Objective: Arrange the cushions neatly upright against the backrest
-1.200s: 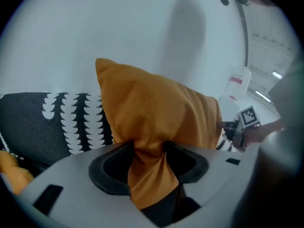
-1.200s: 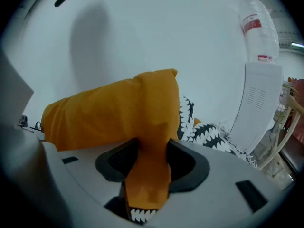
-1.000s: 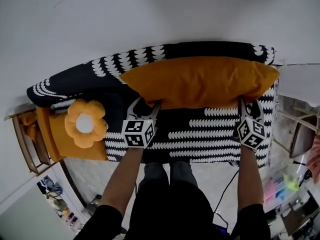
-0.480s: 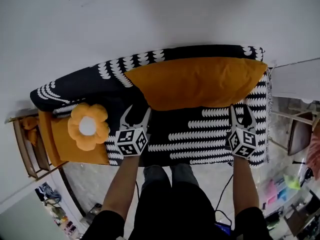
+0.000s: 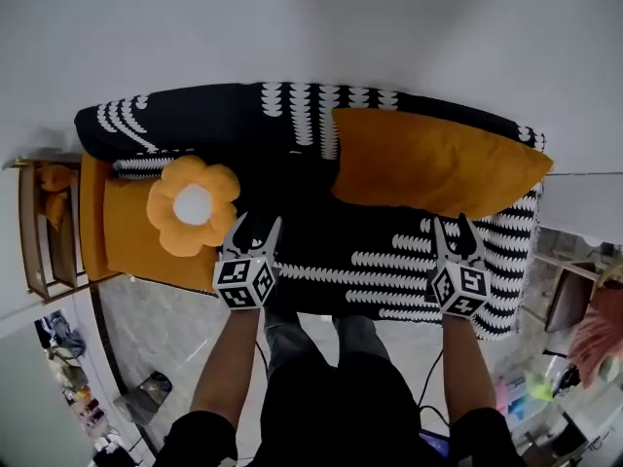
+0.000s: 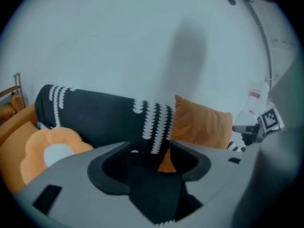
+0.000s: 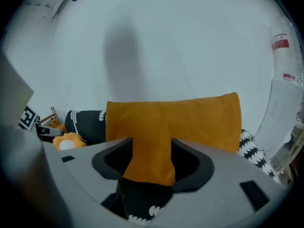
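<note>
Long orange cushion stands upright against sofa backrest, right end; flower cushion lies on flat orange cushion at left end; left gripper and right gripper near seat's front edge, jaws apart, both empty, clear of the cushions.

Home sitting room

A sofa under a black-and-white throw stands against a plain white wall. An orange cushion and a flower cushion lie on it, with a wooden rack at one end and a grey floor in front.
</note>
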### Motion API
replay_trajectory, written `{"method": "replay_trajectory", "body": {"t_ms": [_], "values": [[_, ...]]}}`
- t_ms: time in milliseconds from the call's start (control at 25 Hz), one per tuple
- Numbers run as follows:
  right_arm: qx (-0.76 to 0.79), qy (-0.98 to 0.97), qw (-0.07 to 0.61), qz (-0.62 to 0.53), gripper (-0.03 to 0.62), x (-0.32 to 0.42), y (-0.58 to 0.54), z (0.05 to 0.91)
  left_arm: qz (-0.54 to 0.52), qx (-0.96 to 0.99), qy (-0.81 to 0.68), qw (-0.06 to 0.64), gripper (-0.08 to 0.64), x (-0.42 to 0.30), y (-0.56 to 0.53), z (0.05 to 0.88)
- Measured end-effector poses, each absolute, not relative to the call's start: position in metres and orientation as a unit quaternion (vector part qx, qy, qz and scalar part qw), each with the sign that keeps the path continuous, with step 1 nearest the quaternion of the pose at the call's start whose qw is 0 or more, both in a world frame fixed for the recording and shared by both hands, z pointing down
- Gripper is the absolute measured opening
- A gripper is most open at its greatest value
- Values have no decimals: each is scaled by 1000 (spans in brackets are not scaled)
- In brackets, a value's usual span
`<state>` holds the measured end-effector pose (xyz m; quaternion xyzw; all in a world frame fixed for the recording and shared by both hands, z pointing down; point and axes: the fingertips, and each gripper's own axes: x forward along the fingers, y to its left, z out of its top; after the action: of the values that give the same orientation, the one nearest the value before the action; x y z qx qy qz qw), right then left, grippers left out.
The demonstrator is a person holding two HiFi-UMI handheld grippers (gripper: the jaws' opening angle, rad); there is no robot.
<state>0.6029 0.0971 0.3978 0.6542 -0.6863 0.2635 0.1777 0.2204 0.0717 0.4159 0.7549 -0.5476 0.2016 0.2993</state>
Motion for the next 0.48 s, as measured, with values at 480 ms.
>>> {"method": "replay_trajectory", "body": {"t_ms": [480], "values": [[597, -726, 206, 271, 264, 392, 81, 395, 207, 729, -578, 302, 275, 20, 78, 406]]}}
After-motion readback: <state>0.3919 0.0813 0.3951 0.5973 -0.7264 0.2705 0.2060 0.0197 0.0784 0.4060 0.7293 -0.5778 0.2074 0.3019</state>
